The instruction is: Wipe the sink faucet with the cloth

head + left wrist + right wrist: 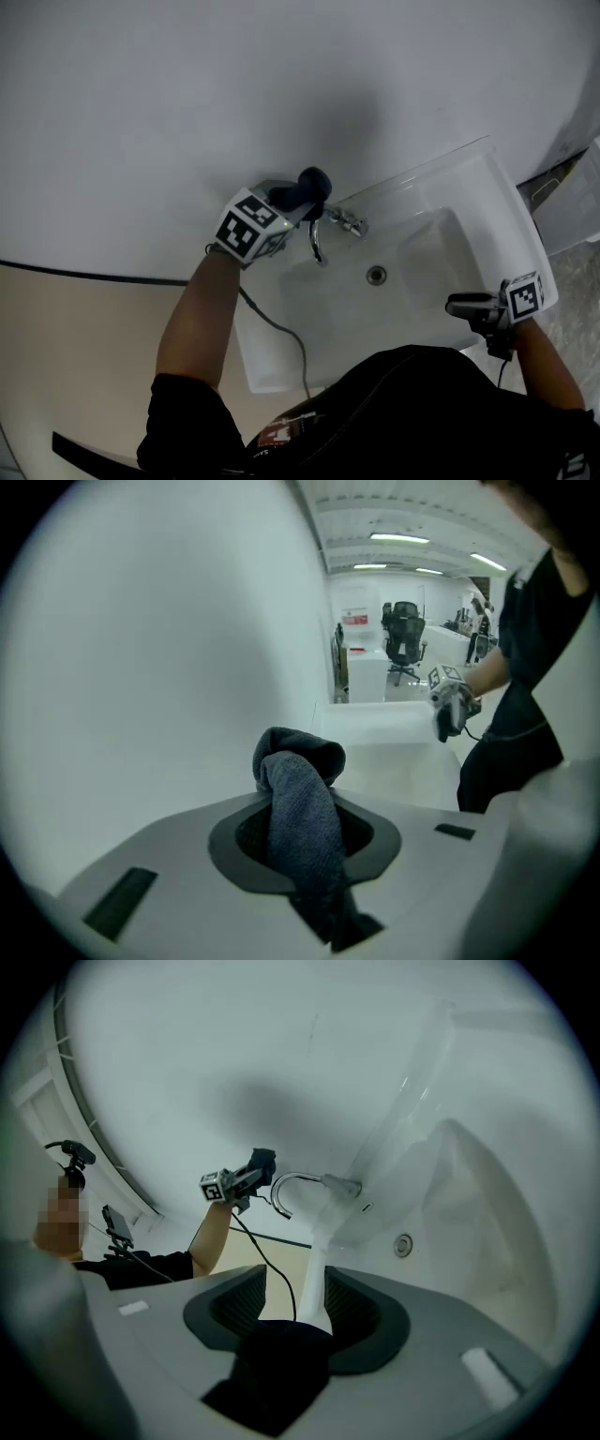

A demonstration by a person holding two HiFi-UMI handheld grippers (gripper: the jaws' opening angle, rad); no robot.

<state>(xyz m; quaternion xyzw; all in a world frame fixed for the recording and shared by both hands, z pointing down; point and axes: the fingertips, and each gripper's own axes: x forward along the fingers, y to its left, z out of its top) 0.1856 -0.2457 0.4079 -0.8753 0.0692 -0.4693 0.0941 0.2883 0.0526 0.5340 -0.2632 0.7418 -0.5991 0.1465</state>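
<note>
Cloth (298, 799), a dark blue-grey rag, sits pinched in the left gripper (298, 201). In the left gripper view the jaws are closed tight on it, and a bunched end sticks out past the tips.

In the head view, nearest is the person's dark shirt (412, 412) at the bottom edge. Just past it, the right gripper (466, 305) sits at the front right rim of the white sink (492, 192). Its jaws stand wide apart and grip nothing. The right gripper view shows the sink's white rim in the gap between them; whether it touches either jaw cannot be told. A thin black cable (281, 330) runs from the left arm across the sink's left side towards the shirt.

Further in, the basin holds a round drain (376, 275). At the back rim stands the chrome faucet (319, 239), its curved spout bending down over the basin. The left gripper is just beside the faucet's top, on its left, with the wad of cloth next to the spout's arch; contact cannot be made out. Behind everything is a plain white wall (187, 94).
</note>
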